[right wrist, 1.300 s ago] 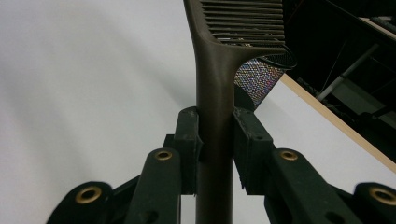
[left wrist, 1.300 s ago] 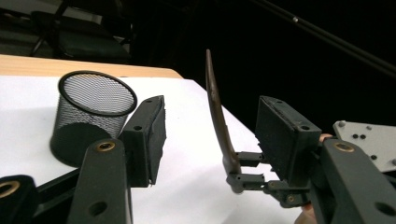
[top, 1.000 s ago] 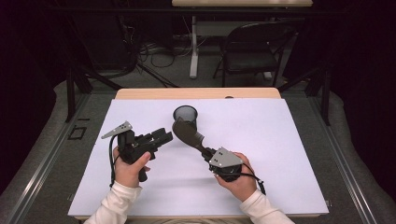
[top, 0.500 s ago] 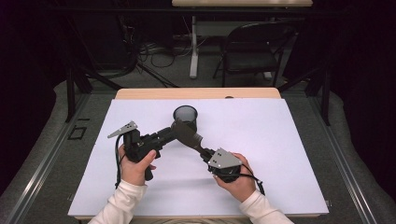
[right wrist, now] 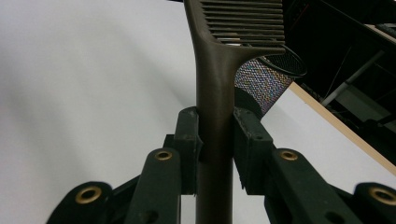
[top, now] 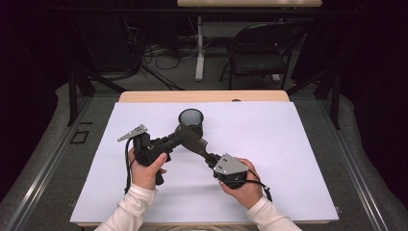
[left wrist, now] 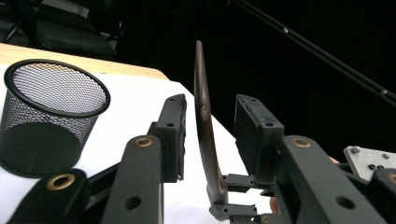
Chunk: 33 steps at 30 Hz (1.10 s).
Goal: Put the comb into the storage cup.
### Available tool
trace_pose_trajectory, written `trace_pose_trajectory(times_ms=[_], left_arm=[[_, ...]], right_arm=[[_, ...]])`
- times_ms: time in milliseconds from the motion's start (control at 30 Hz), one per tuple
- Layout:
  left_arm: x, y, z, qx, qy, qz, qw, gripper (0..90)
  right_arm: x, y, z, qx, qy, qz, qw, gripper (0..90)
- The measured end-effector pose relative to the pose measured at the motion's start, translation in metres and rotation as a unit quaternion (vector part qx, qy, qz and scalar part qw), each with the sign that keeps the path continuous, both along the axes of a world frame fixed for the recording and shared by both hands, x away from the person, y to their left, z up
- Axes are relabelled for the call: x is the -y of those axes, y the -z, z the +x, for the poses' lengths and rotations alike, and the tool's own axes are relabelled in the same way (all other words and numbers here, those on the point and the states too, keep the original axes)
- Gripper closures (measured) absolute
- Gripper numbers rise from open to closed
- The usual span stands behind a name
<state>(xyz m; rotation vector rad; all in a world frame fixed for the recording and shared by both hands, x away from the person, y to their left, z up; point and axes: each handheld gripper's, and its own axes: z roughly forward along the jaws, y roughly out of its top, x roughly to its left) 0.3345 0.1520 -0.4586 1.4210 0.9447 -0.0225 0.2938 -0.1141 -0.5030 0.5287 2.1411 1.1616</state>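
A brown comb [top: 191, 140] hangs above the white table, and my right gripper [top: 210, 157] is shut on its handle [right wrist: 215, 140]. The comb's teeth [right wrist: 245, 21] point away from that gripper, toward the black mesh cup [top: 191, 120]. My left gripper [top: 172, 140] has come in from the left, and its jaws straddle the toothed end. In the left gripper view the comb [left wrist: 203, 116] stands edge-on between the two pads with a gap on each side. The left gripper [left wrist: 210, 133] has just been closing, but its pads do not press the comb. The cup [left wrist: 46, 116] stands upright just behind.
A white sheet [top: 288, 144] covers the table, with a wooden edge [top: 202, 96] at the far side. Beyond it are a dark folding chair [top: 262, 48] and a table leg with cables on the floor.
My left gripper has moved right, up to the comb, and its jaws now stand around the toothed end and are narrower. The right gripper and the comb have kept still.
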Motion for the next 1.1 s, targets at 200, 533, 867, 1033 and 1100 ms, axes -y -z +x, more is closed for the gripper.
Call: trace_pose_trajectory(times_ms=[200, 533, 867, 1033, 1100], left_arm=[[0.0026, 0.0015, 0.0020, -0.006, -0.006, -0.002, 1.0000, 68.7], [0.0033, 0.0013, 0.0006, -0.017, -0.011, -0.013, 0.9997, 74.0], [0.0033, 0.0015, 0.0001, -0.028, -0.017, -0.025, 0.9991, 78.6], [0.0034, 0.0012, -0.0006, -0.029, -0.020, -0.024, 0.9991, 81.8], [0.0034, 0.0012, -0.0007, -0.030, -0.020, -0.024, 0.9991, 82.9]], right_arm=[[0.0000, 0.0000, 0.0000, 0.001, -0.001, 0.000, 1.0000, 73.0], [-0.0001, 0.0001, 0.0000, 0.001, -0.001, 0.000, 1.0000, 73.0], [0.0000, 0.0003, 0.0000, 0.001, 0.000, 0.001, 1.0000, 73.0], [0.0000, 0.0003, 0.0000, 0.003, 0.000, 0.000, 1.0000, 73.0], [-0.0001, 0.0004, 0.0000, 0.002, 0.000, 0.000, 1.0000, 73.0]])
